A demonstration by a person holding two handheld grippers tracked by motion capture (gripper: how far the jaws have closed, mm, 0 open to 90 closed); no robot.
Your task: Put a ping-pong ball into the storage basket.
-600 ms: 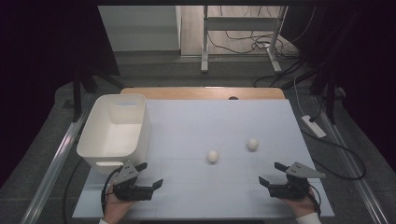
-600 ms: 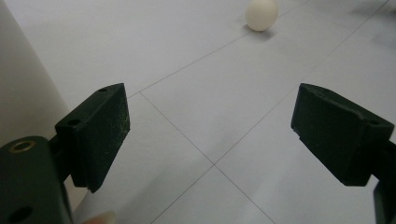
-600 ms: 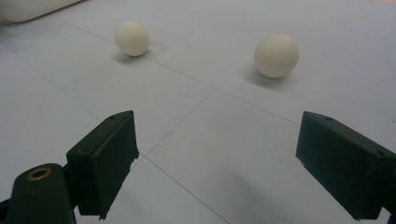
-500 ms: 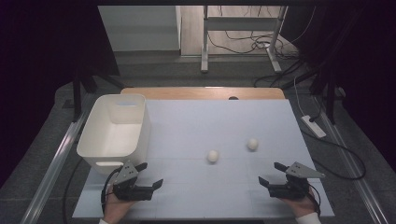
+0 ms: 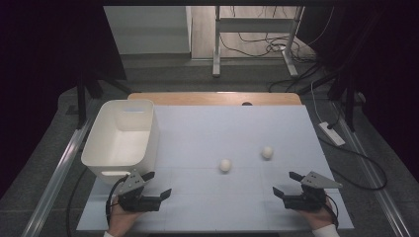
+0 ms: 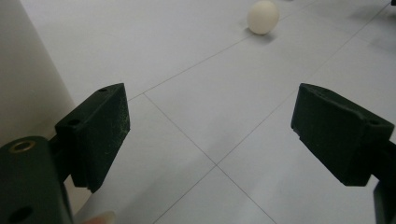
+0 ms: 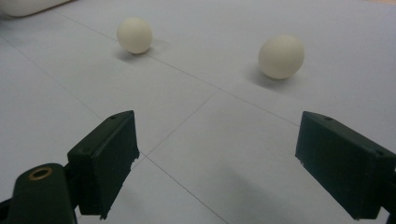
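Two white balls on worktop (image 5: 197, 128), well apart: left ball (image 5: 225, 165) near centre, right ball (image 5: 267, 152) slightly farther back. Left gripper (image 5: 157, 184) at near left edge, just in front of white bin (image 5: 123, 136), fingers spread wide, nothing between. Right gripper (image 5: 287, 184) at near right edge, fingers wide apart, empty. Both aimed toward balls, clear of them.

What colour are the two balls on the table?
Both balls are plain cream-white, clearest in the right gripper view.
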